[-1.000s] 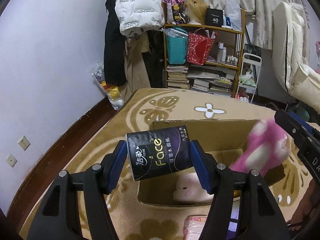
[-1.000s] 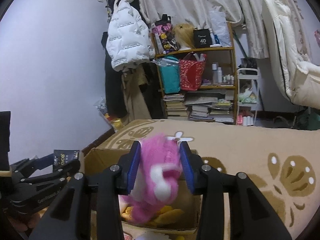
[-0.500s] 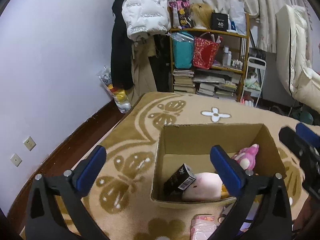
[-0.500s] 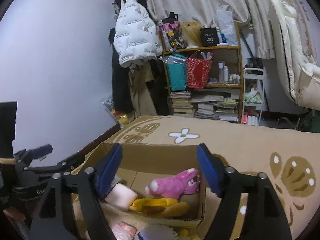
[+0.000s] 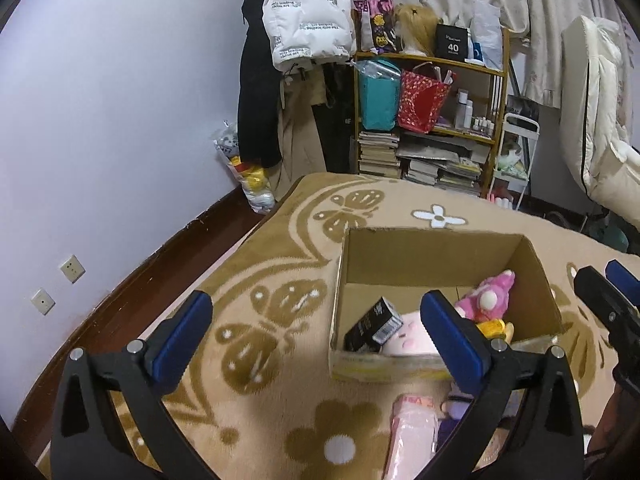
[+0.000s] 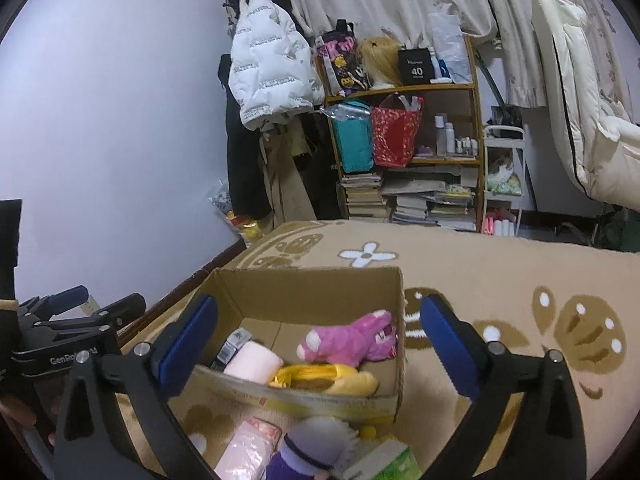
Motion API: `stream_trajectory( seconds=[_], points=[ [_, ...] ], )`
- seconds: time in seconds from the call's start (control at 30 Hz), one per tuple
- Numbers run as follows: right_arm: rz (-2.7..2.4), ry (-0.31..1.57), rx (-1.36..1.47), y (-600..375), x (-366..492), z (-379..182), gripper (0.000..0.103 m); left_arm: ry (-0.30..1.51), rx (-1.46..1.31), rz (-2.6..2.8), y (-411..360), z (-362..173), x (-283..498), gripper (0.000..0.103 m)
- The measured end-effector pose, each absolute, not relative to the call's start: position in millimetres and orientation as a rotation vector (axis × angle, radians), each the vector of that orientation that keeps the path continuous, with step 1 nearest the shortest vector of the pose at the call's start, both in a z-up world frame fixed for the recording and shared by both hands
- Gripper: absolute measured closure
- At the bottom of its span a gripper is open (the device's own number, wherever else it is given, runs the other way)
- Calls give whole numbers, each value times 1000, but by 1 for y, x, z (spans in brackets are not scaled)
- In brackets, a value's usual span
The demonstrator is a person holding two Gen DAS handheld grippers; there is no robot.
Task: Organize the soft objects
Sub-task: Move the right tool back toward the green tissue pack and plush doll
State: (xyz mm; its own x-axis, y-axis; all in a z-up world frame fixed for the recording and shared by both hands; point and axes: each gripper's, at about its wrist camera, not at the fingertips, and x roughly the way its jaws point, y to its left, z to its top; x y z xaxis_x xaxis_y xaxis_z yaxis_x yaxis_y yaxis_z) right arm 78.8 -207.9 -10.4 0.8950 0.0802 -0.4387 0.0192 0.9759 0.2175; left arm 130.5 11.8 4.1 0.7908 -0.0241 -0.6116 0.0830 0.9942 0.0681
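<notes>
**Right wrist view: both grippers empty above the box**

Your pink plush toy (image 6: 352, 342) lay inside the cardboard box (image 6: 320, 292) on the rug (image 6: 520, 276), beside a yellow toy (image 6: 332, 378), a pale pink pack (image 6: 252, 362) and the black tissue pack (image 5: 374, 324). Your right gripper (image 6: 316, 344) had just been opening and stood spread wide, nothing between its fingers. Your left gripper (image 5: 316, 336) was spread too, empty.
</notes>
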Motion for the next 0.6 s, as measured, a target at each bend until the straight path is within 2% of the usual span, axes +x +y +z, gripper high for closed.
stream_trajectory(
  seconds=[0.6],
  points=[
    [-12,605,332,-237,35,-45,0,743,160,-110,-5,-32,86,0]
  ],
)
